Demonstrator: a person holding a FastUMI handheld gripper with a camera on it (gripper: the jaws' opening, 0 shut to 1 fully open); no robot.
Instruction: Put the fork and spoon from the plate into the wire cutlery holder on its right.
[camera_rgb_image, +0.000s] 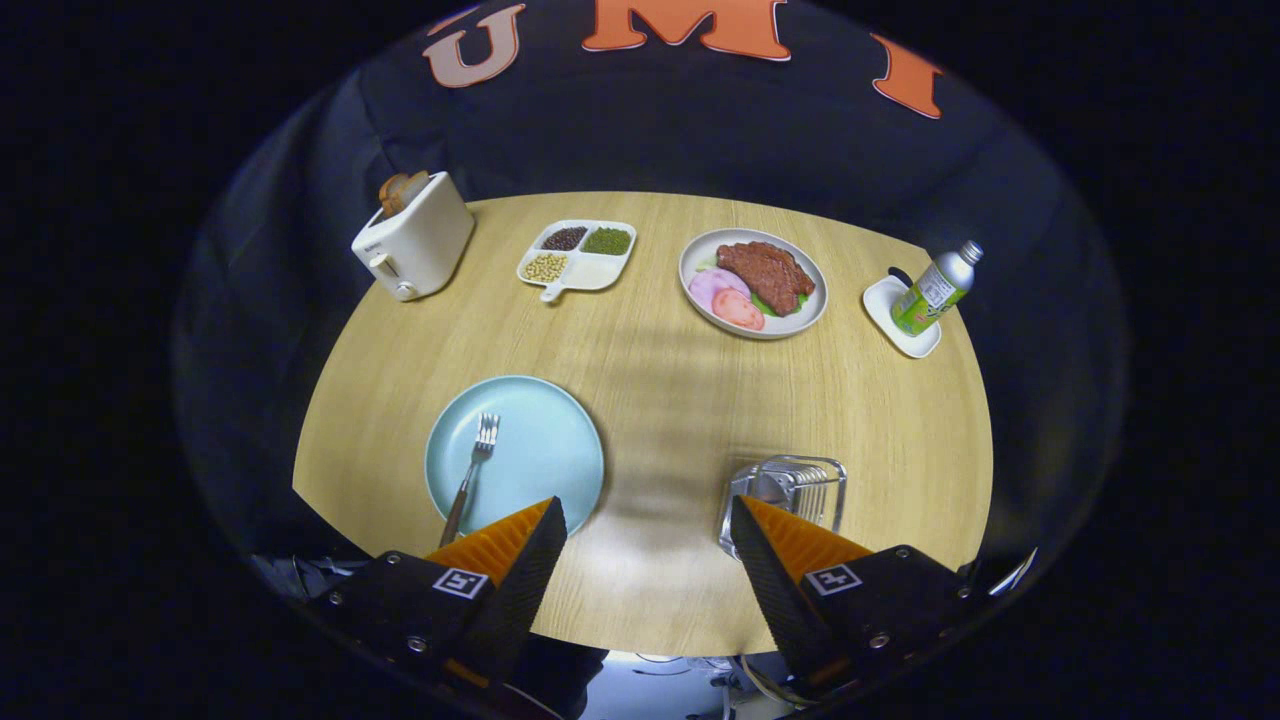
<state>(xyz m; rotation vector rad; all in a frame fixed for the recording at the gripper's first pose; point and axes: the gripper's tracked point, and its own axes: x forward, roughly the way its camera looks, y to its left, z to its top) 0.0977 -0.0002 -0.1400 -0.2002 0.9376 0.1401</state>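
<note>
A light blue plate (530, 440) lies on the wooden table just beyond my left finger. A metal fork (473, 470) rests on its left half, tines pointing away from me and handle toward the near rim. The wire cutlery holder (795, 490) stands to the plate's right, just beyond my right finger, which covers its lower part. I cannot tell what is inside it. My gripper (648, 520) hangs high over the near table edge, open wide, with nothing between its fingers.
At the back of the round table (660, 380) stand a white toaster (415, 245) with bread, a divided dish (578, 255) of beans, a plate of meat (752, 283) and a green bottle (935, 290) on a small white tray.
</note>
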